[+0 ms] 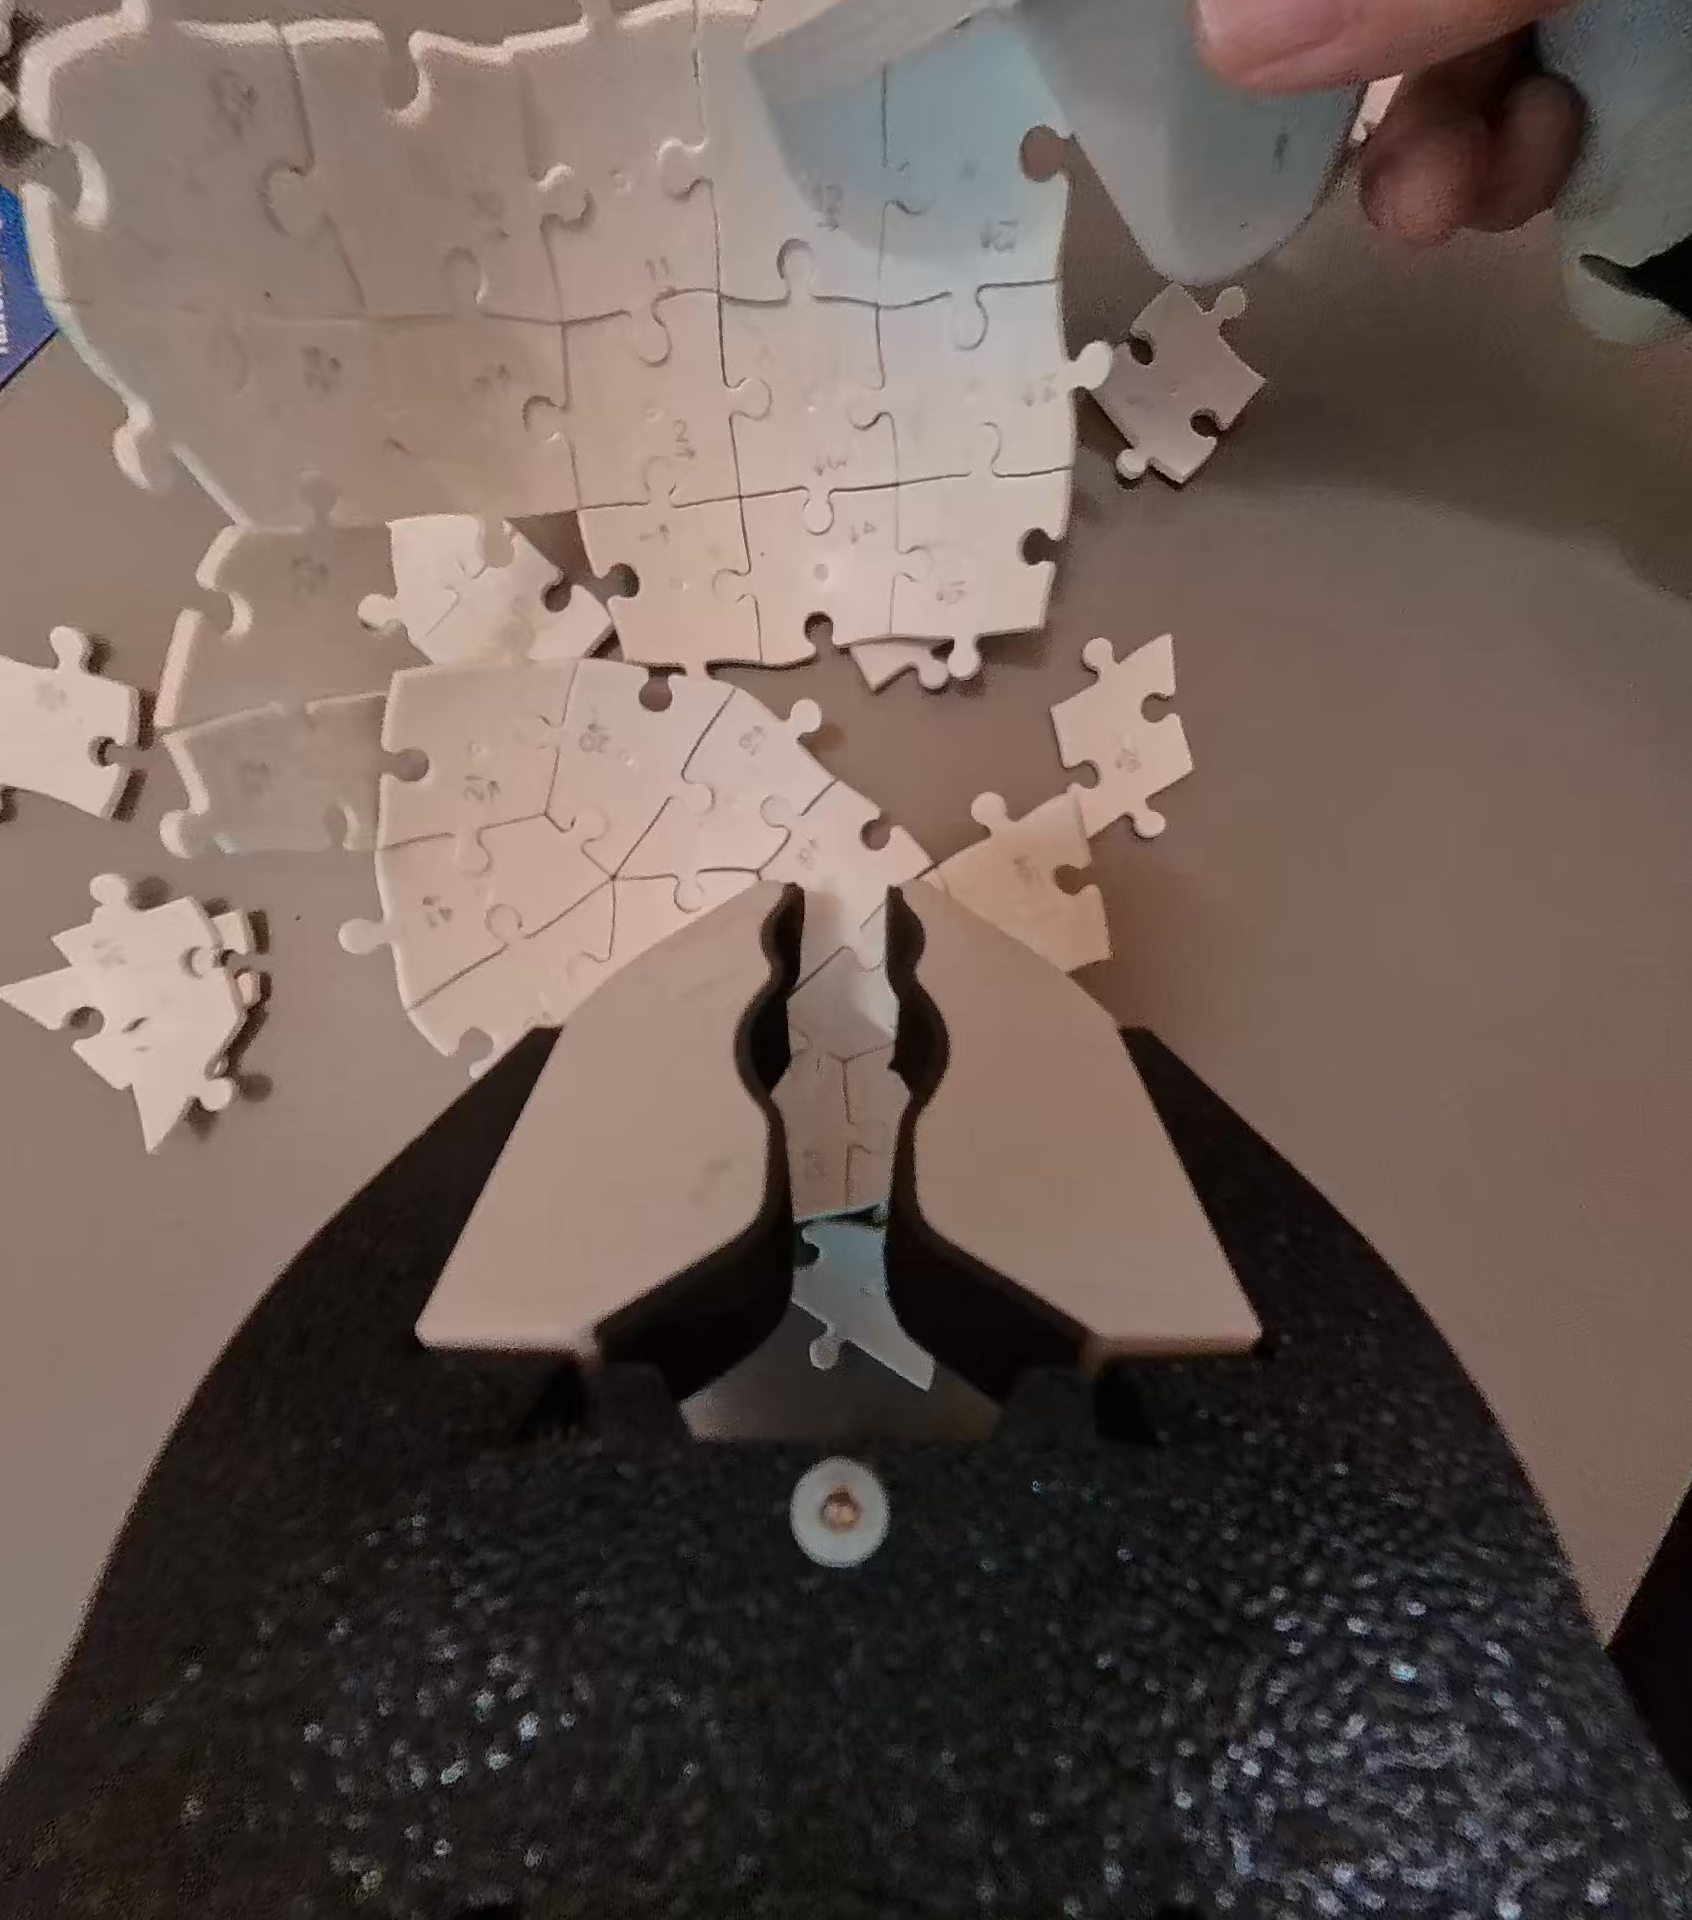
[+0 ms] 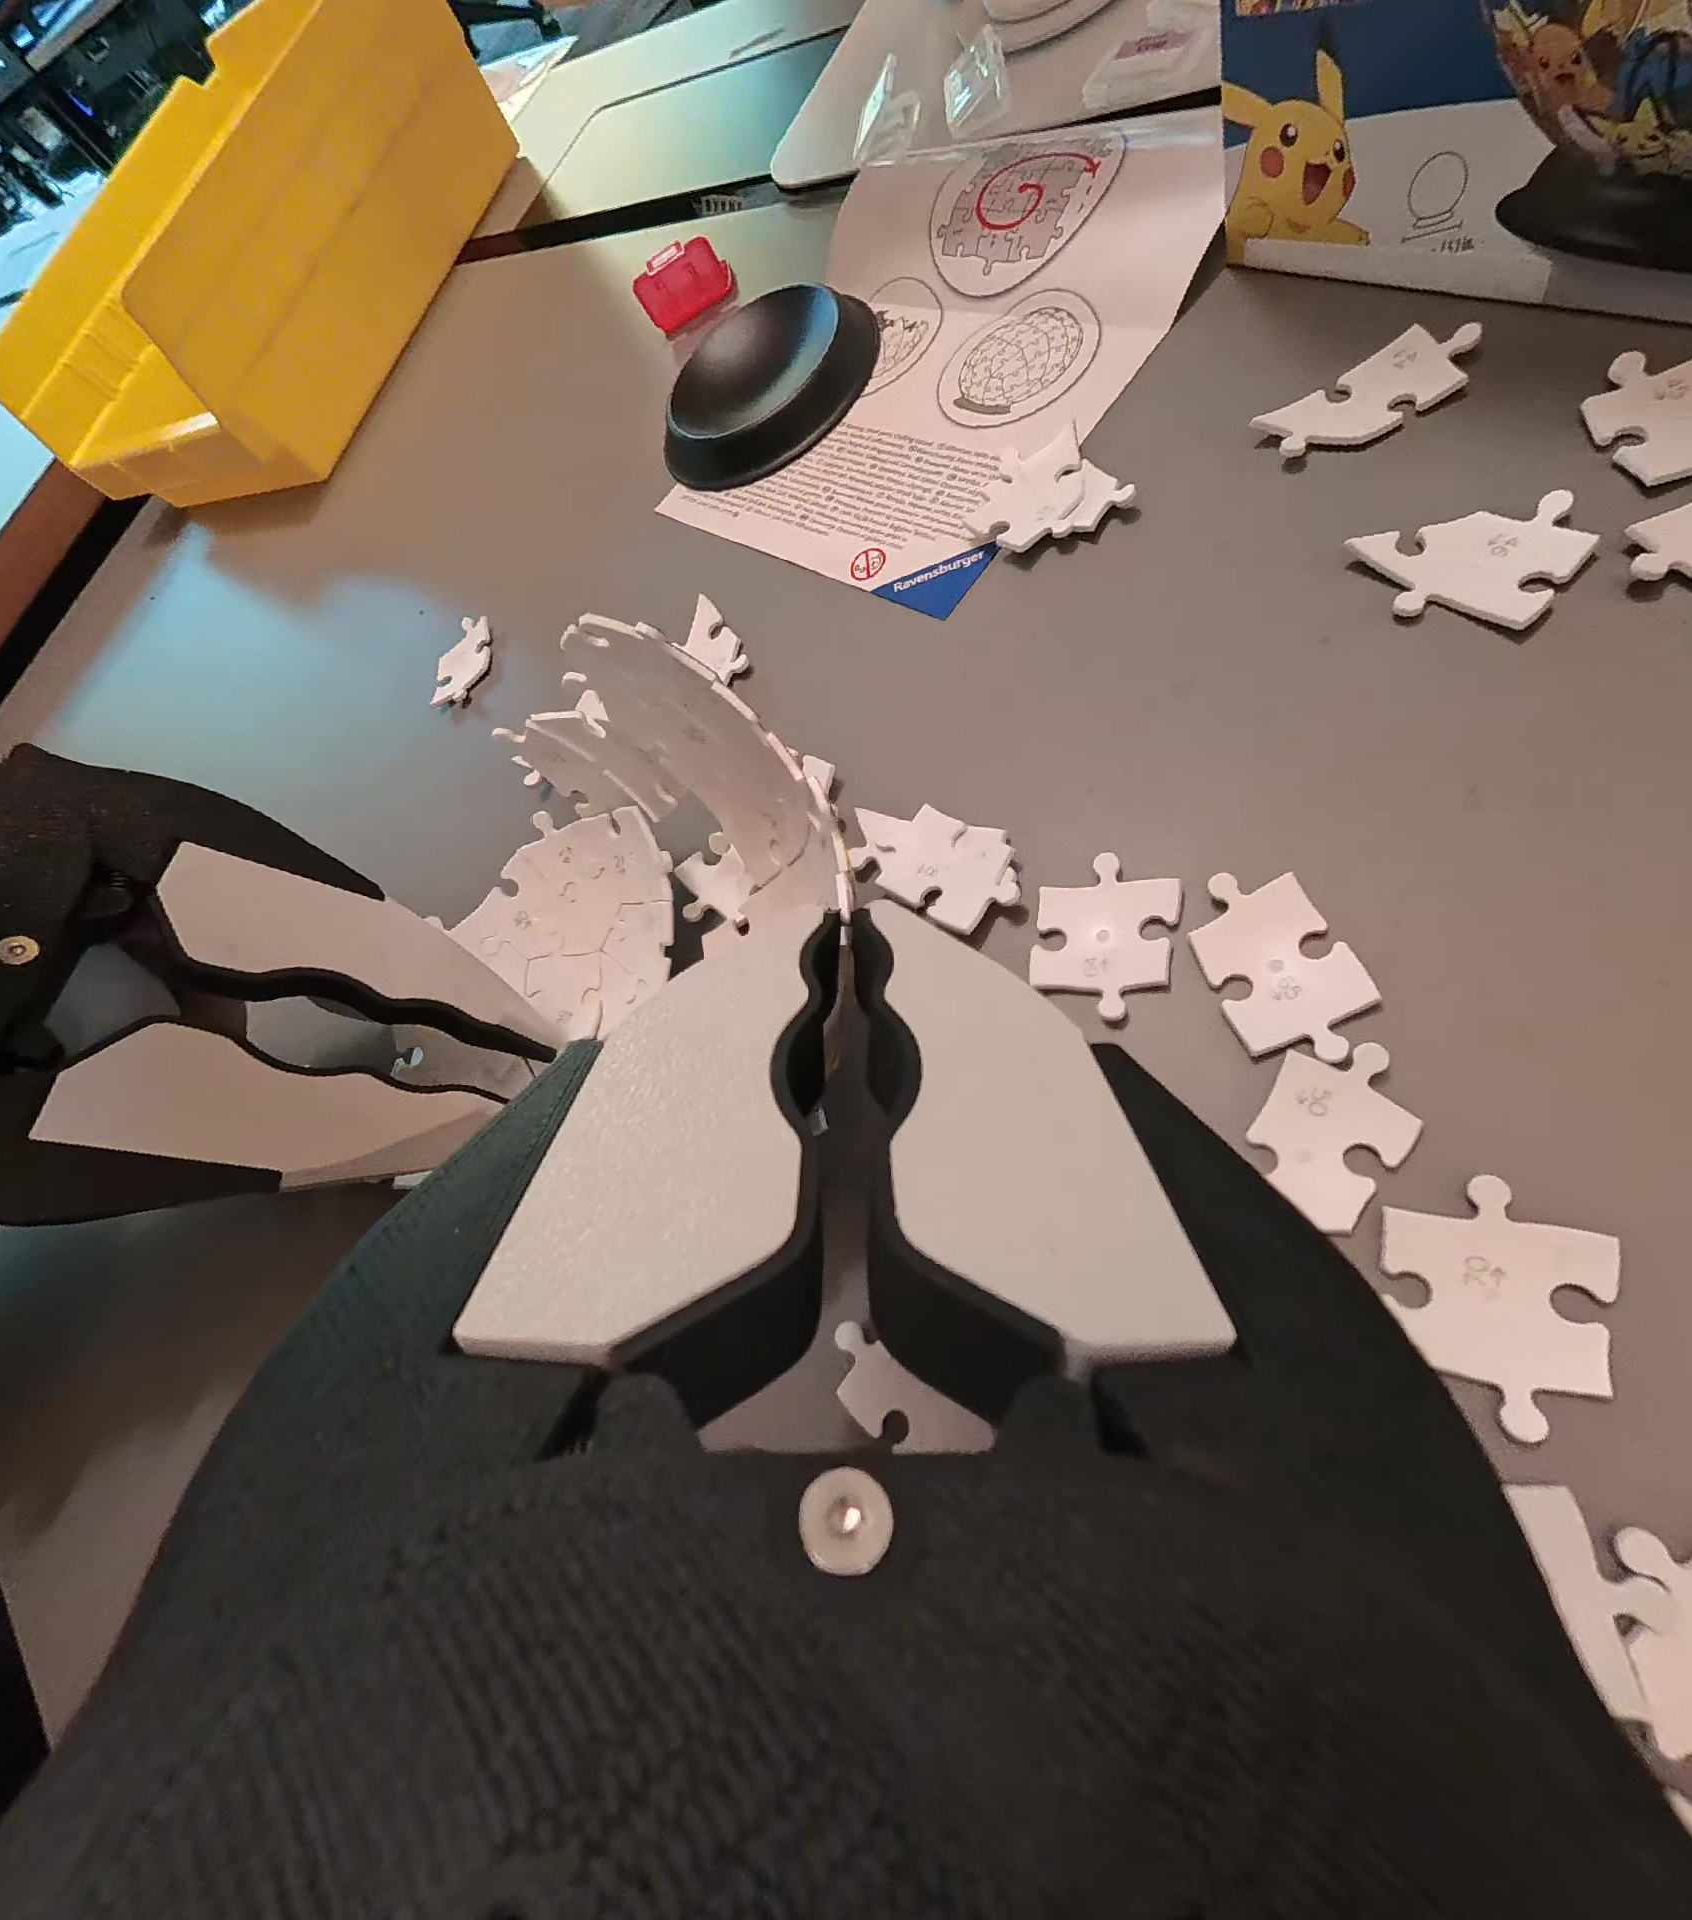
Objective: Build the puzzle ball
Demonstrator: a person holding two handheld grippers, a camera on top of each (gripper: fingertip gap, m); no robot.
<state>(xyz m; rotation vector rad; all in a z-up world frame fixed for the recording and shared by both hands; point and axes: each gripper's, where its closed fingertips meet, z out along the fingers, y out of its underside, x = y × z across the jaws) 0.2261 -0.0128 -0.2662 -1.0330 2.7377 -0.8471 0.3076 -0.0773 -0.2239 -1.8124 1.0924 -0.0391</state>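
In the left wrist view, the left gripper (image 1: 844, 914) reaches forward low over the grey table (image 1: 1393, 831), its fingers clenched on the near edge of a rounded cap of joined pieces (image 1: 613, 831). Beyond it stands the large curved shell (image 1: 717, 343), with the right gripper (image 1: 1081, 156) and a person's fingers (image 1: 1424, 114) at top right. Loose pieces (image 1: 1180, 384) lie around.

In the right wrist view, the right gripper (image 2: 852, 925) pinches the shell's (image 2: 707, 748) edge. The left gripper (image 2: 520, 1049) enters from the left. Open table lies right, scattered with loose pieces (image 2: 1102, 935). Farther back sit a black stand (image 2: 769, 384), an instruction sheet (image 2: 1029, 260), a yellow bin (image 2: 239, 249) and the box (image 2: 1444, 135).
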